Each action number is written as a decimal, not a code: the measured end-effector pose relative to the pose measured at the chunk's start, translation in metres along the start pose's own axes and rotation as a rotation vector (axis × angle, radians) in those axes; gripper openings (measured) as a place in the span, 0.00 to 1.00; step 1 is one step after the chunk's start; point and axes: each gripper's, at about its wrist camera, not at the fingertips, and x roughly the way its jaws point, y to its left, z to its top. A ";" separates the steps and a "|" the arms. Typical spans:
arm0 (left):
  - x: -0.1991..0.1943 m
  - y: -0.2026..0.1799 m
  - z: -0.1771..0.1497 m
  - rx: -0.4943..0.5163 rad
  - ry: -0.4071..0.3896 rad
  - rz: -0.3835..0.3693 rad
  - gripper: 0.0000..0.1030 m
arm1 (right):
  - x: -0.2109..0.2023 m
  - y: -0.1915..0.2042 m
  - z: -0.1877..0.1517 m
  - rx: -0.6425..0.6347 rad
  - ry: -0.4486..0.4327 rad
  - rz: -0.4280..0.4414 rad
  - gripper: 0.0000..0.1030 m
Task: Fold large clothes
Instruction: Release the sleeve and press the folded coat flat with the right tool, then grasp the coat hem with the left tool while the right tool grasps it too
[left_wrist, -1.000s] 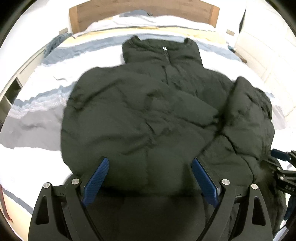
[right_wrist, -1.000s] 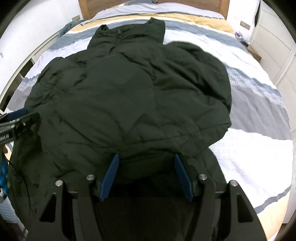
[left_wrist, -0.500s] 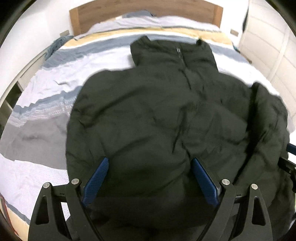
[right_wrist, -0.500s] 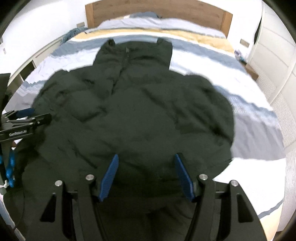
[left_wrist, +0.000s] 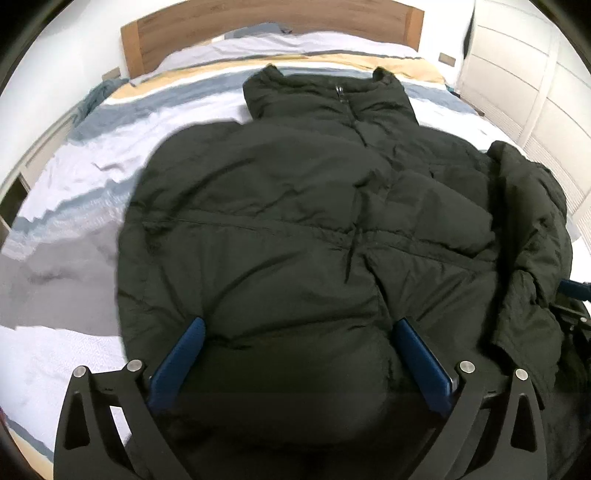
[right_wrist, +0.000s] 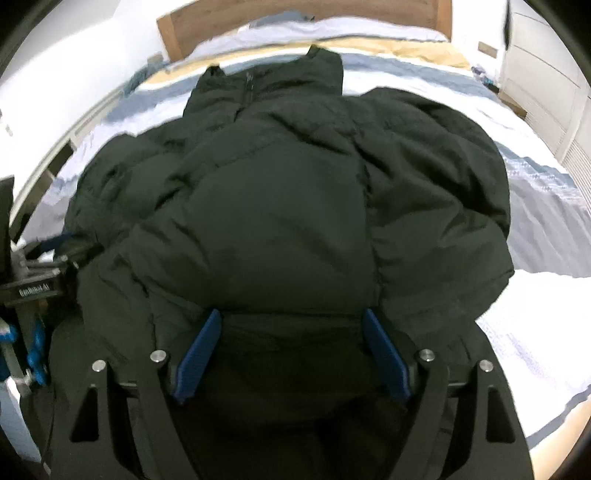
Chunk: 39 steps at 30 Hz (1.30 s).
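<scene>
A black puffer jacket (left_wrist: 306, 221) lies front up on the striped bed, collar toward the headboard; it also fills the right wrist view (right_wrist: 295, 206). Both sleeves are folded in over the body. My left gripper (left_wrist: 299, 332) stands open with its blue fingers (left_wrist: 181, 354) around the bulging bottom hem on the jacket's left side. My right gripper (right_wrist: 291, 325) is open too, its blue fingers (right_wrist: 384, 350) either side of the hem on the right side. Whether fabric is pinched under either gripper is hidden. The other gripper shows at each view's edge (right_wrist: 33, 288).
The bed (left_wrist: 55, 229) has grey, white and yellow striped bedding and a wooden headboard (left_wrist: 266, 22). White drawers and cupboards (left_wrist: 535, 88) stand at the right of the bed. A shelf unit (right_wrist: 48, 166) runs along the left side.
Both grippers have risen and tilted toward the headboard, with the jacket's hem bulging up between the fingers. The jacket looks pushed further up the bed.
</scene>
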 end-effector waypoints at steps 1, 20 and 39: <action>-0.008 0.002 0.003 -0.001 -0.020 0.002 0.97 | -0.006 -0.001 0.002 -0.004 -0.004 0.015 0.77; 0.088 0.102 0.247 -0.397 -0.135 -0.120 0.98 | 0.029 -0.054 0.246 0.016 -0.261 0.125 0.76; 0.220 0.128 0.263 -0.715 -0.026 -0.295 0.98 | 0.180 -0.081 0.348 0.236 -0.209 0.160 0.77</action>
